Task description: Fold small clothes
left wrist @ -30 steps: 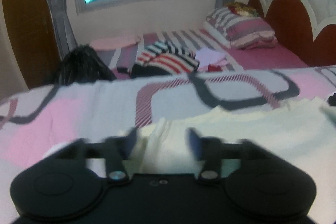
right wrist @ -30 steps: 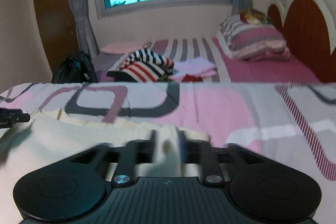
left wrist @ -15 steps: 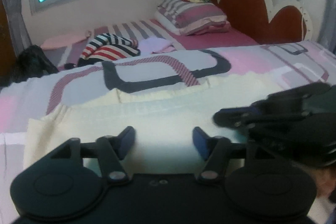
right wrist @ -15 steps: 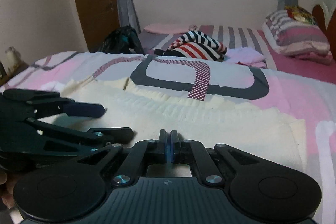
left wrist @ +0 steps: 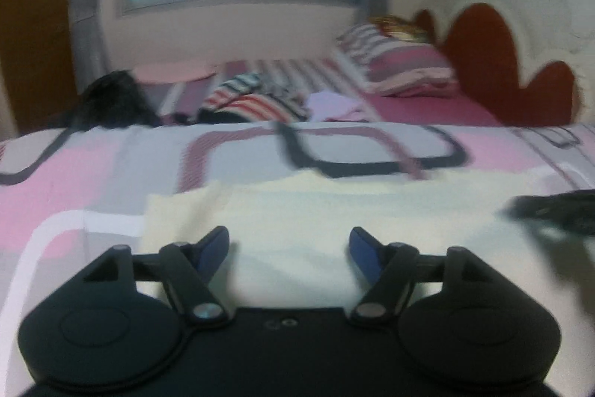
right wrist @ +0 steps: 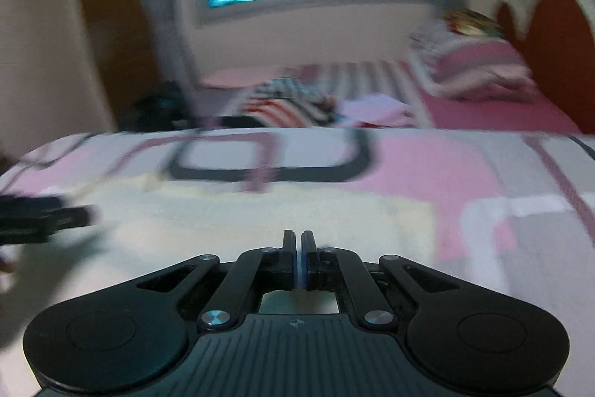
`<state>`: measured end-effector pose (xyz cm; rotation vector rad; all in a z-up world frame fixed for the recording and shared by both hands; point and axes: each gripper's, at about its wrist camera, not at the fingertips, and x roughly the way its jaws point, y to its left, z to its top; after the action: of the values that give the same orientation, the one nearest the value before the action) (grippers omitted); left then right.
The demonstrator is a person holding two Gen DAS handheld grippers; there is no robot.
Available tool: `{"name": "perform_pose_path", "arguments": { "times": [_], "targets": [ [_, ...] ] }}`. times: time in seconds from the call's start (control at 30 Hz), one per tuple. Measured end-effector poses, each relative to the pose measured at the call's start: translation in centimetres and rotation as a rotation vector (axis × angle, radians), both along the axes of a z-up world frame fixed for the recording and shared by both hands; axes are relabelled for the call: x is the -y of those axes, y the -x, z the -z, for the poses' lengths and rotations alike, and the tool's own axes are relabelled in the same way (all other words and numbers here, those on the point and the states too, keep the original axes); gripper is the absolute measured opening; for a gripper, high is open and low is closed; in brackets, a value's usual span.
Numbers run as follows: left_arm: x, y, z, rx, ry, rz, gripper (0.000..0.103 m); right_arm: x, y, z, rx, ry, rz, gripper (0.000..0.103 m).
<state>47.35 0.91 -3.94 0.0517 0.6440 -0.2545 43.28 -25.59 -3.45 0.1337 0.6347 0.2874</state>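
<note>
Half a second ago each of our views was swung toward the other claw, which filled a near corner; now both look more squarely up the bed (left wrist: 111,181), and the other claw has slid to the picture's edge. Our left claw (left wrist: 290,248) stood a little narrower then and its jaws are opening now, with nothing between them but the cream garment (left wrist: 334,218) lying flat underneath. Our right claw (right wrist: 298,248) remains pressed together, pads meeting, and we see no cloth caught in it. The cream garment is spread over the near part of the patterned bedspread, directly below and ahead of both claws, its left edge just past the left claw's left finger and its right edge (right wrist: 420,222) right of the right claw. Both views are blurred. The striped clothes (left wrist: 256,99) lie well beyond, near the bed's far edge.
</note>
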Motion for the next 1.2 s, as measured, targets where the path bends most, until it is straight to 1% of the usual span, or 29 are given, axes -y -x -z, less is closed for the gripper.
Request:
{"name": "perform_pose_path", "arguments": {
  "times": [0.07,0.13,0.17,0.2,0.23,0.27,0.33,0.37,0.4,0.47,0.53,0.57,0.63,0.7,0.8,0.87,0.93,1.0,1.1,1.2],
  "targets": [
    [1.4,1.4,-0.2,0.006,0.009,0.044,0.072,-2.1,1.3,-0.4,0.007,0.004,-0.073,0.002],
    [2.9,1.9,0.4,-0.012,-0.005,0.074,0.073,-3.9,2.2,-0.4,0.010,-0.008,-0.123,0.002],
    [3.4,1.9,0.9,-0.028,-0.017,0.071,0.073,-4.7,2.4,-0.1,0.004,0.002,-0.138,0.002],
    [3.8,1.7,1.8,-0.064,-0.019,0.064,0.074,-5.6,2.4,0.5,-0.007,0.019,-0.146,0.002],
    [3.9,1.6,2.3,-0.071,-0.023,0.057,0.076,-6.1,2.3,1.2,-0.027,0.046,-0.152,0.002],
    [3.7,1.5,2.5,-0.061,-0.020,0.057,0.076,-6.3,2.3,1.6,-0.015,0.057,-0.152,0.002],
    [3.4,1.3,1.8,-0.083,-0.002,0.046,0.072,-6.1,1.9,1.5,-0.035,0.036,-0.145,0.002],
    [3.4,1.4,1.3,-0.074,0.002,0.043,0.068,-5.8,1.8,1.1,-0.041,0.017,-0.139,0.002],
    [3.4,1.6,0.9,-0.067,0.003,0.039,0.068,-5.5,1.9,0.8,-0.036,-0.003,-0.139,0.002],
    [3.8,1.8,0.8,-0.069,0.001,0.053,0.072,-5.5,2.0,0.3,-0.033,-0.032,-0.152,0.002],
    [4.4,2.0,1.4,-0.073,-0.040,0.047,0.070,-6.2,2.1,0.5,-0.050,-0.006,-0.170,0.002],
    [4.5,2.1,1.7,-0.075,-0.056,0.044,0.073,-6.5,2.4,0.7,-0.052,0.018,-0.175,0.002],
    [4.3,2.4,1.8,-0.069,-0.067,0.032,0.073,-6.2,3.0,0.9,-0.052,0.029,-0.169,0.002],
    [3.6,2.9,1.5,-0.068,-0.082,0.023,0.073,-5.0,3.4,0.8,-0.057,0.025,-0.136,0.002],
    [1.9,3.5,1.5,-0.072,-0.104,0.003,0.073,-1.5,4.1,1.1,-0.079,0.033,-0.062,0.002],
    [1.0,3.7,1.7,-0.079,-0.093,-0.006,0.073,0.6,4.5,1.5,-0.110,-0.004,-0.035,0.001],
    [0.9,3.9,1.6,-0.076,-0.093,-0.012,0.070,1.2,4.6,1.4,-0.125,-0.034,-0.029,0.002],
    [1.0,4.8,0.9,-0.064,-0.073,-0.018,0.069,0.2,5.1,0.5,-0.108,-0.014,-0.032,0.002],
    [1.4,6.9,0.1,-0.065,-0.026,0.008,0.069,-1.9,7.0,-0.7,-0.079,-0.014,-0.113,0.002],
    [2.3,9.2,0.3,-0.099,0.010,0.033,0.070,-4.6,9.0,-0.9,-0.088,-0.029,-0.194,0.002]
  ]
}}
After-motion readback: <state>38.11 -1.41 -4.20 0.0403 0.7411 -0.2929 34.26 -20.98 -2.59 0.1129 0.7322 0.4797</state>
